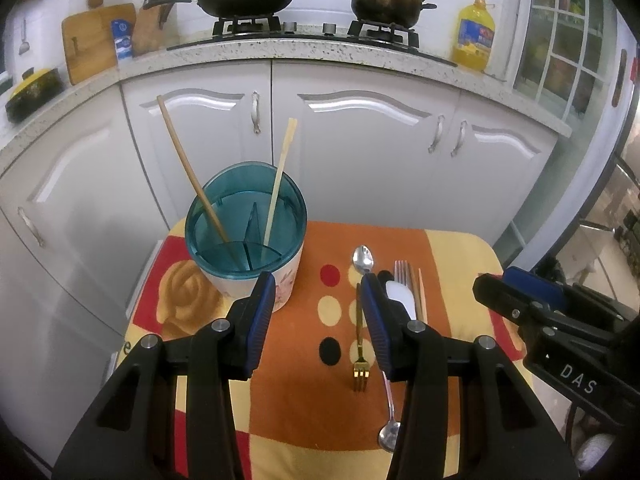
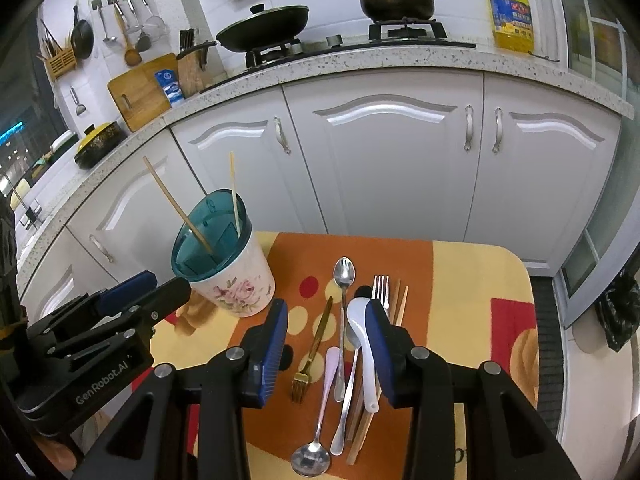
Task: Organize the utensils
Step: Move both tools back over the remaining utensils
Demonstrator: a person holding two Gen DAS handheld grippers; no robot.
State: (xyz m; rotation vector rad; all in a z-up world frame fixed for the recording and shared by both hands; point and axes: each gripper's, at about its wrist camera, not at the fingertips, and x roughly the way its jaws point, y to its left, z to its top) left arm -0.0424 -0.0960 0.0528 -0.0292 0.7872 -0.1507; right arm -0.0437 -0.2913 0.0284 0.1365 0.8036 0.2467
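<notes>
Two chopsticks [image 1: 188, 168] already stand in my blue-topped holder [image 1: 244, 236] at the back left of the mat [image 2: 480, 280]. The rest is not put away yet: the gold fork [image 2: 312, 344], spoons [image 2: 344, 280], white spoon [image 2: 358, 320] and silver fork [image 2: 381, 288] lie beside it. My left tongs [image 1: 316, 320] are wide and hold nothing. My right tongs [image 2: 326, 344] are open too, above the pile.

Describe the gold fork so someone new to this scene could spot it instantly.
Start at the floral utensil holder on the orange patterned cloth. To its right lies a row of cutlery; the gold fork is the leftmost piece. It alone is gold, tines pointing toward the camera.
</notes>
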